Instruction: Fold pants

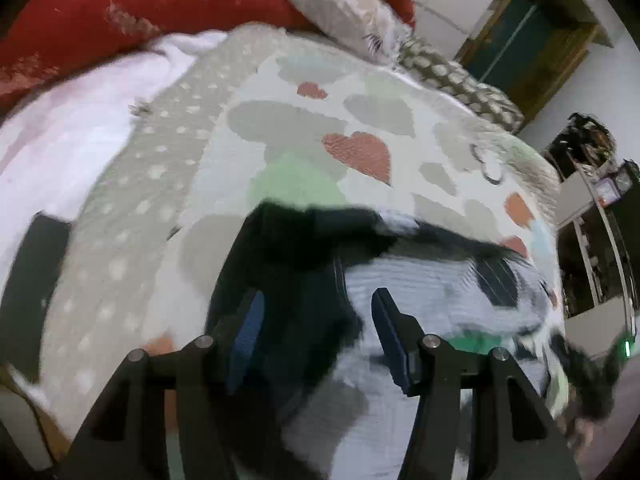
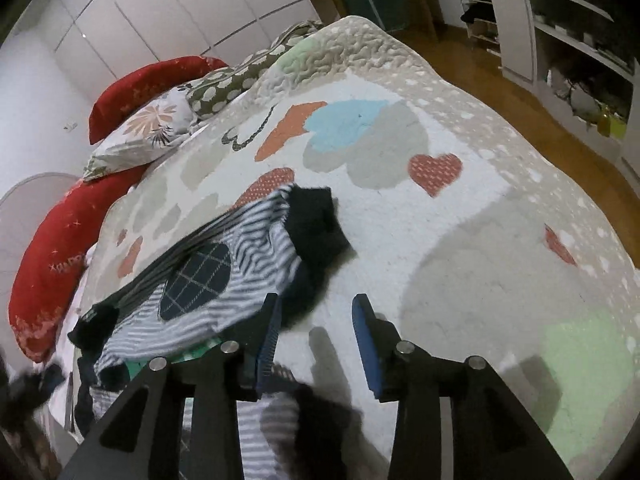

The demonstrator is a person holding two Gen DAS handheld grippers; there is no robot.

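left hand-held gripper (image 1: 318, 330) released | right hand-held gripper (image 2: 316, 336) released | striped pants (image 2: 224, 280) on quilt (image 2: 460, 240)

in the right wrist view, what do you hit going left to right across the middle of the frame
red pillow → striped pants with a dark plaid patch → dark cuff → red heart on the quilt → wooden floor

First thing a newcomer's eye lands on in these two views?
Probably the striped pants with a dark checked patch, bunched on the heart-print quilt just ahead of the open right tongs. Next, the red pillows along the bed's far side. The left tongs also gape open.
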